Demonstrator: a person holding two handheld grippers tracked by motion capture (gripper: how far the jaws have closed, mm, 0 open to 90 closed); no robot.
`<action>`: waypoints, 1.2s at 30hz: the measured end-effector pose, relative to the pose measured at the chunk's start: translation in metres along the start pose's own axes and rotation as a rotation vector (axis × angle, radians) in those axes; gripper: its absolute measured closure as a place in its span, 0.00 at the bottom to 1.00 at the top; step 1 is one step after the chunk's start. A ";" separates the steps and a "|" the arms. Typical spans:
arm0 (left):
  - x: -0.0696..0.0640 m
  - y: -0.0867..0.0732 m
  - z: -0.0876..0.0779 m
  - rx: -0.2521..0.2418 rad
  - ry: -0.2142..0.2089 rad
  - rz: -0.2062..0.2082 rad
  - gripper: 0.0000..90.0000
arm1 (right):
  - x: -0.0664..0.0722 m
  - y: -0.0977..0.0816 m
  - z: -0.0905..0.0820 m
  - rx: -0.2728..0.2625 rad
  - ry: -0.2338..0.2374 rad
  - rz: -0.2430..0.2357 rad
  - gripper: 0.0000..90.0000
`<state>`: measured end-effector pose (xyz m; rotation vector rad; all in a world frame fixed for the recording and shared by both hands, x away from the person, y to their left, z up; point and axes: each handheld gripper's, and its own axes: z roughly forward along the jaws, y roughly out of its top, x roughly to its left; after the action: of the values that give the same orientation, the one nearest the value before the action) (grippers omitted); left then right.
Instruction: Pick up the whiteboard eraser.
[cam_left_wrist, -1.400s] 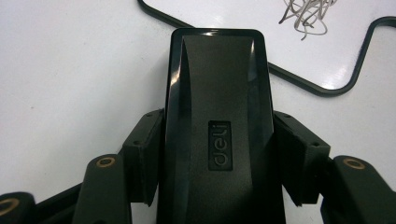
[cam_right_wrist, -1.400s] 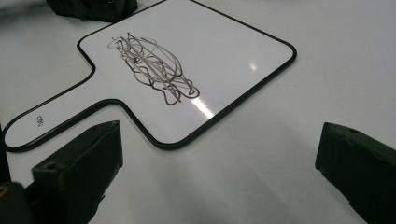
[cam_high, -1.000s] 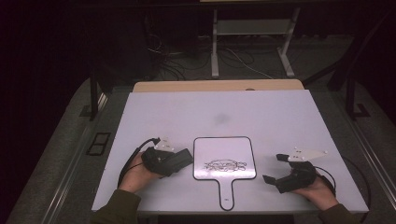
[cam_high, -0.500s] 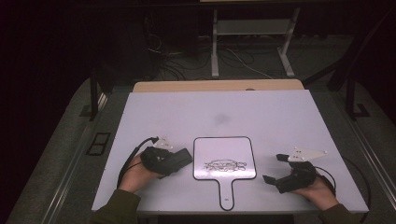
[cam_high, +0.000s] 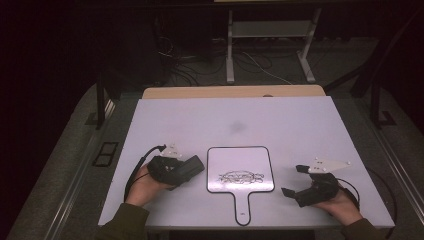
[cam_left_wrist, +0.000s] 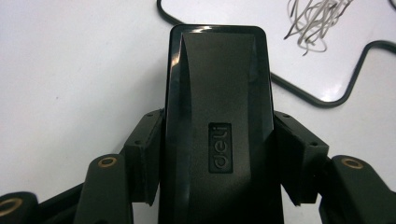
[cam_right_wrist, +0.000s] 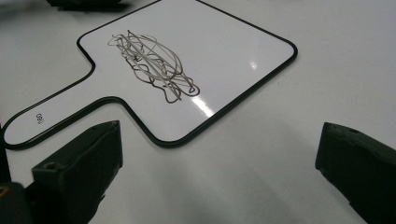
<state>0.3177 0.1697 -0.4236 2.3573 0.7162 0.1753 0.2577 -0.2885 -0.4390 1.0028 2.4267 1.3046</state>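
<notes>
While the left gripper (cam_high: 192, 167) clamped a black eraser (cam_left_wrist: 217, 126) between its jaws, the right gripper (cam_high: 292, 181) rested with jaws spread wide, holding nothing. The paddle-shaped whiteboard (cam_high: 240, 160) lay flat on the table (cam_high: 280, 120) between them, handle toward the person. The scribble (cam_high: 241, 176) sat to the eraser's right, the eraser's long axis pointing at the board's near left edge; left hand likely nearer for wiping.

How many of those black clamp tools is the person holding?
2. The left hand-held gripper lies left of the white paddle-shaped whiteboard with scribbles, shut on a black rectangular eraser. The right hand-held gripper lies right of the board, open.
</notes>
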 end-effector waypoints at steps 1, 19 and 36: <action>0.000 0.001 0.000 -0.001 -0.001 0.002 0.43 | 0.000 0.000 0.000 0.001 -0.001 0.000 0.00; -0.004 0.008 -0.010 -0.026 -0.004 -0.018 0.43 | 0.000 0.000 0.000 0.001 -0.002 -0.001 0.00; -0.011 0.020 -0.010 -0.050 -0.031 -0.024 0.43 | 0.000 0.000 0.001 -0.001 0.000 0.009 0.00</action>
<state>0.3147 0.1563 -0.4026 2.2984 0.7167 0.1440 0.2586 -0.2880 -0.4398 1.0142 2.4239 1.3082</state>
